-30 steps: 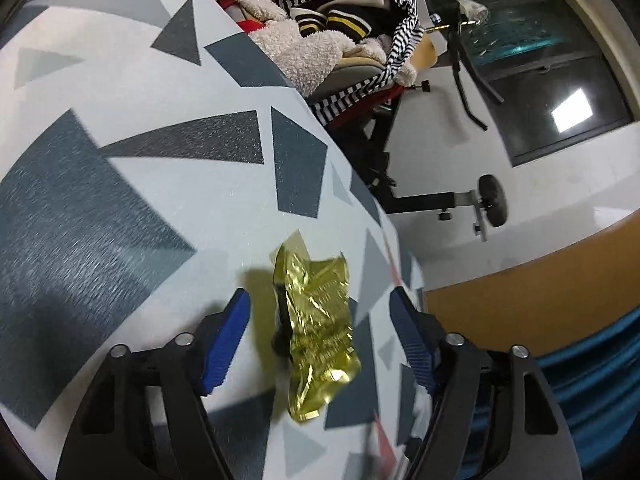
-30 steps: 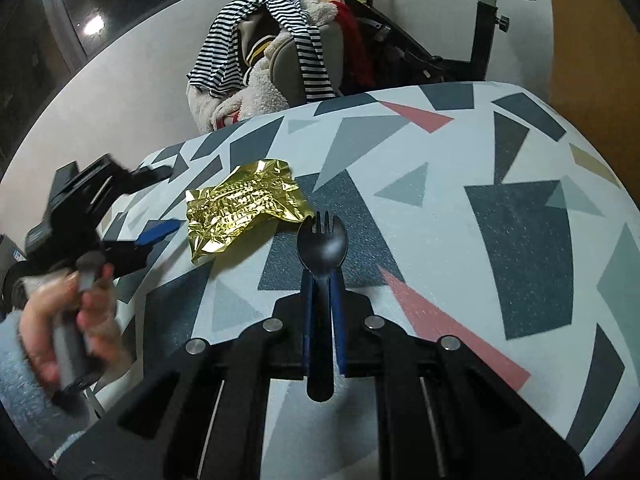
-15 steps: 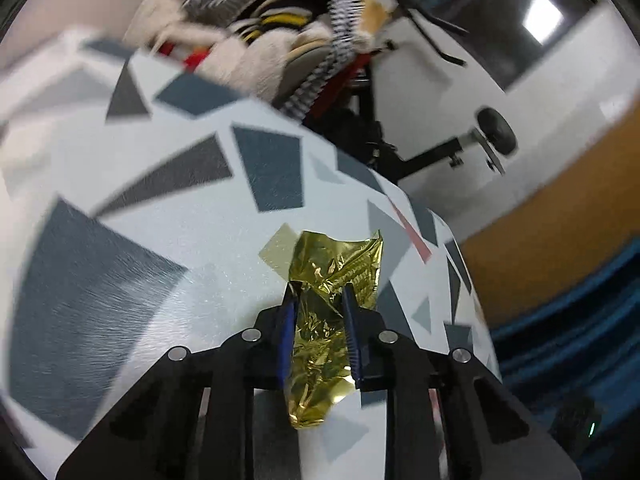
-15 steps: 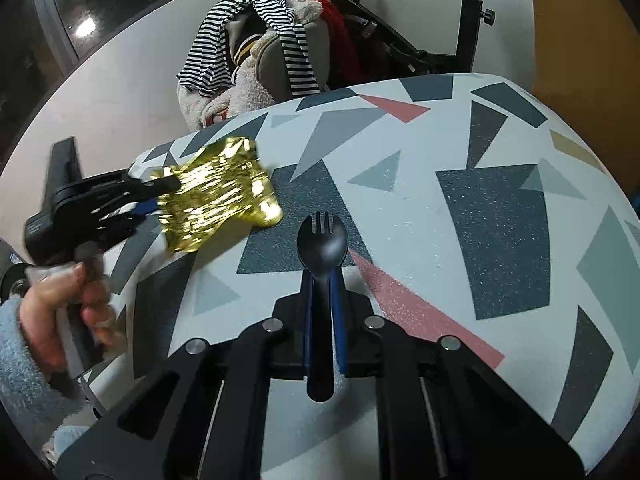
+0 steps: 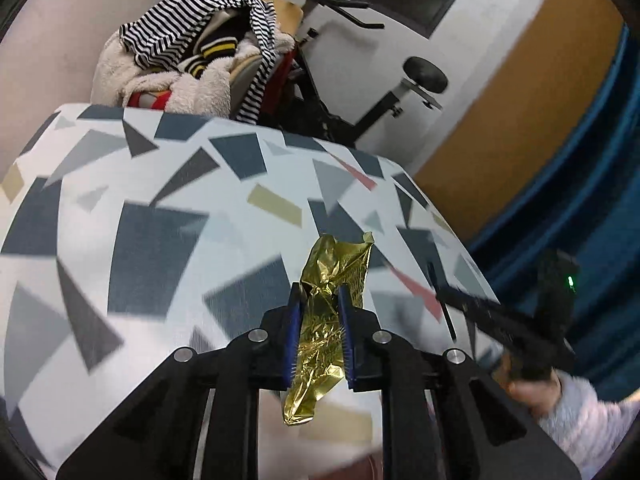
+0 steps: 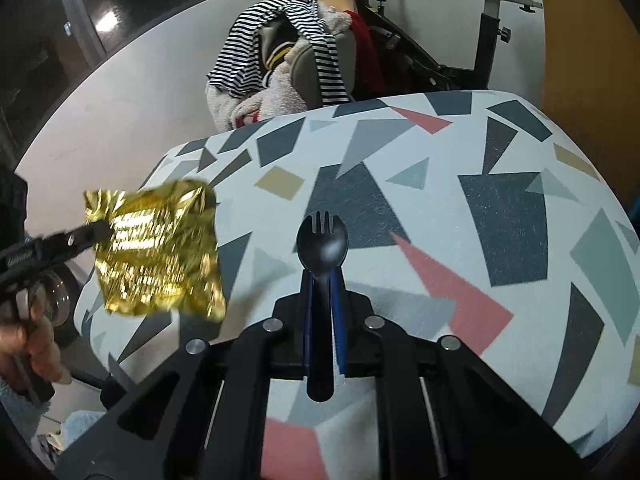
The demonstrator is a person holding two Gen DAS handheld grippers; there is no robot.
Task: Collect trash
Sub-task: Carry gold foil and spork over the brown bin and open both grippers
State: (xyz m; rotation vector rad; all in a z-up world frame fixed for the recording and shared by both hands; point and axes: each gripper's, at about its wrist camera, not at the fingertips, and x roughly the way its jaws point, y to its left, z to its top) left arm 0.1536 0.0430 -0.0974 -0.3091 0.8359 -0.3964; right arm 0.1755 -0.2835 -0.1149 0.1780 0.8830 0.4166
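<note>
Left gripper point(image 5: 319, 312) pinched the crumpled gold foil wrapper point(image 5: 325, 320) at lower centre, long axis along the fingers, lifted off the patterned tabletop point(image 5: 160, 216). Right gripper point(image 6: 321, 280) clamped a black plastic spork point(image 6: 322, 248), tines forward. No bin in view.

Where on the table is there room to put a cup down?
Nearly all of the patterned table is bare. The black spork and the gold wrapper are both held above it in shut grippers. The far edge is crowded by the clothes-piled chair.
</note>
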